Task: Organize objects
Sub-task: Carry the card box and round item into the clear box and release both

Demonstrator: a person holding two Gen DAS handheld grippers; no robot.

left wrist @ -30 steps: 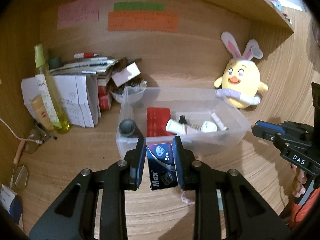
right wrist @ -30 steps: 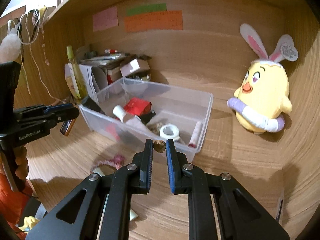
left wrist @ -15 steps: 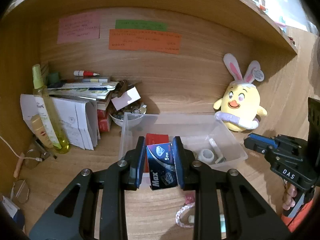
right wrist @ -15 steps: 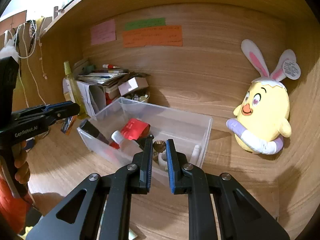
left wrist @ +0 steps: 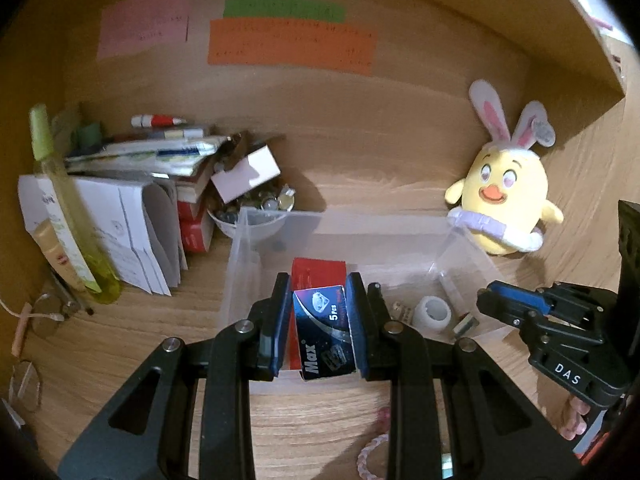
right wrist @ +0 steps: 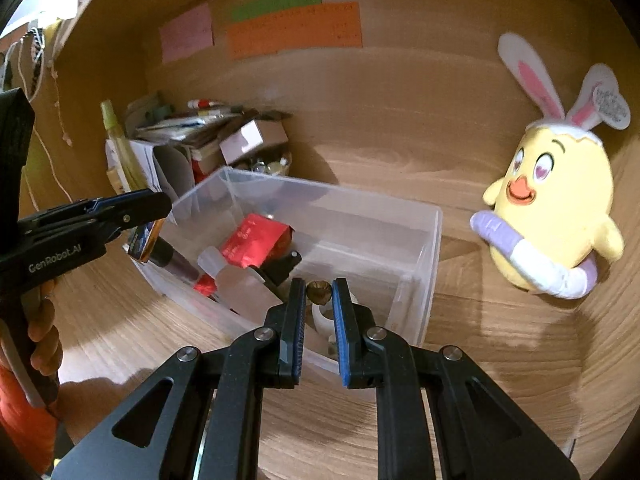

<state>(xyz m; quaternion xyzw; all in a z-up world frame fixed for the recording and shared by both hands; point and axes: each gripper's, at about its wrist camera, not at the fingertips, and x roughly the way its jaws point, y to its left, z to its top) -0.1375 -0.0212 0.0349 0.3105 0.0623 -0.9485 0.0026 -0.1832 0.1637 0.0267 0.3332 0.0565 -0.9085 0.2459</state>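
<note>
A clear plastic bin stands on the wooden desk, holding a red packet, a white tape roll, a small bottle and other small items. My left gripper is shut on a small dark blue box marked "Max 5 pcs", held over the bin's near wall; in the right wrist view the left gripper is at the bin's left end. My right gripper is shut on a small brown acorn-like piece above the bin's near side; it also shows as the right gripper.
A yellow chick plush with rabbit ears leans at the right. Stacked papers and books, a tall yellow-green bottle and a bowl of small bits crowd the left back. A pink braided band lies near me.
Both grippers have pulled back from the bin with their loads still held, so the bin sits lower and farther in each view. The pink band has come into sight.
</note>
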